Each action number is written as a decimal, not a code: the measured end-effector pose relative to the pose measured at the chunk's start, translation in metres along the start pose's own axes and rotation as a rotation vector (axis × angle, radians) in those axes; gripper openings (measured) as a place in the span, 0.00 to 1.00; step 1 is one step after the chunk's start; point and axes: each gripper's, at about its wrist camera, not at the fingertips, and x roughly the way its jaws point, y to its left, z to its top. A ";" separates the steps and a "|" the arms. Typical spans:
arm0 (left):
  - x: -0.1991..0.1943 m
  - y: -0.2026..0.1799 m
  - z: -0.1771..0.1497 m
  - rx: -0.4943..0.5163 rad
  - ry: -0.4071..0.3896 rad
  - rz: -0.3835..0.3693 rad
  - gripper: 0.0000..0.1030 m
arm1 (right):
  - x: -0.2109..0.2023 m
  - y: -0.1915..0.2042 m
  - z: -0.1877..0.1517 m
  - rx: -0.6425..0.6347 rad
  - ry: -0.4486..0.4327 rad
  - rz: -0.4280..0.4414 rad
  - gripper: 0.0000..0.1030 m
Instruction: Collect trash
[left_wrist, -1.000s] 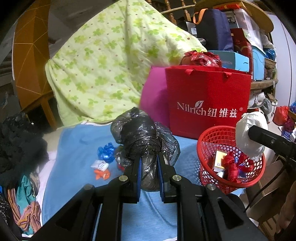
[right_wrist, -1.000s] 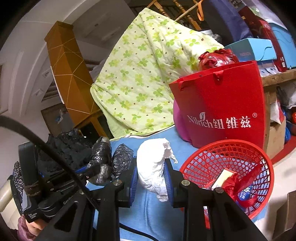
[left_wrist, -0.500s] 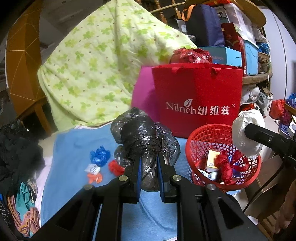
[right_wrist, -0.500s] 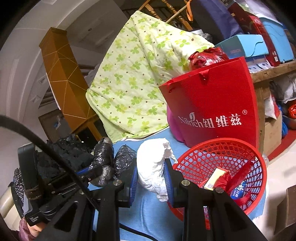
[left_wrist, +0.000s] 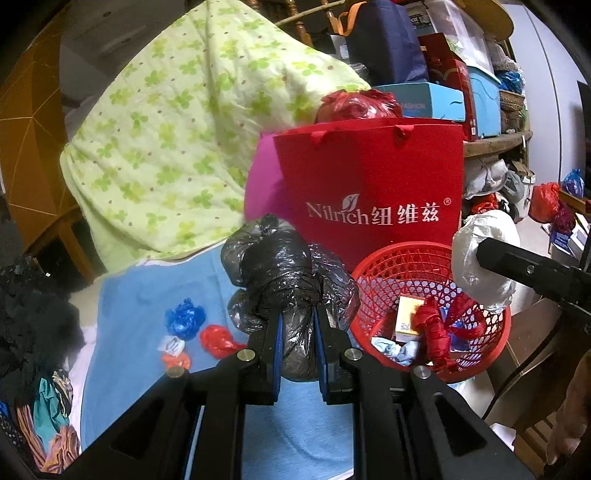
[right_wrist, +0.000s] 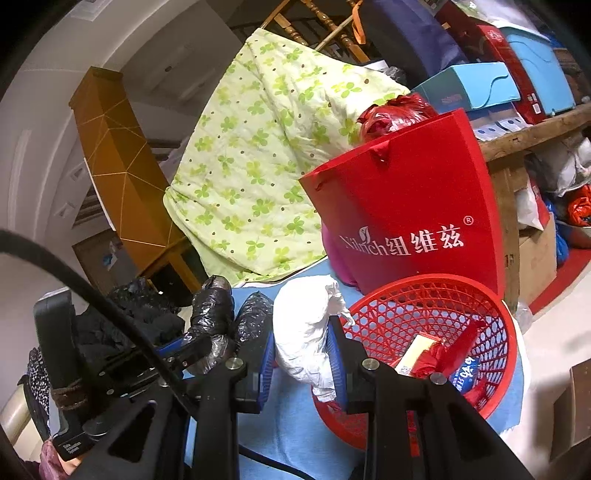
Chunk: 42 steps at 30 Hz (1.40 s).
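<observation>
Left gripper (left_wrist: 298, 347): clamped on a crumpled black plastic bag (left_wrist: 284, 273); blue pads press the bag's lower neck from both sides, the bulk bulging above and ahead of the fingertips.
Black bag, place: held over the blue cloth (left_wrist: 147, 295), just left of the red basket (left_wrist: 491, 343), in front of the red paper bag (left_wrist: 373, 184).
Right gripper (right_wrist: 302, 358): closed on a wad of white plastic (right_wrist: 306, 328); wad fills the gap between the pads, top puffing out above them, a tail hanging below.
White wad, place: at the near left rim of the red basket; from the left wrist view, above the basket's right side.
Basket contents: a small yellow-and-white box (left_wrist: 406, 317), twisted red plastic (left_wrist: 432, 328), blue-printed wrappers.
Loose scraps on cloth: blue wrapper (left_wrist: 184, 319), red scrap (left_wrist: 218, 339), small white and orange pieces (left_wrist: 173, 350), all left of the left gripper, none touching it.
Backdrop: green clover-print quilt (left_wrist: 177, 140) draped behind; red paper bag upright beside a pink bag (left_wrist: 264, 184).
Far left: dark clothing heap (left_wrist: 33, 317).
</observation>
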 end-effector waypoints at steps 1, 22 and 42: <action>0.000 -0.002 0.000 0.004 -0.001 0.000 0.16 | -0.001 -0.002 0.000 0.005 -0.001 -0.001 0.28; 0.010 -0.038 0.006 0.074 0.008 -0.035 0.16 | -0.007 -0.041 -0.001 0.088 -0.011 -0.036 0.28; 0.058 -0.053 -0.001 -0.012 0.093 -0.339 0.41 | 0.004 -0.100 -0.010 0.264 0.024 -0.066 0.33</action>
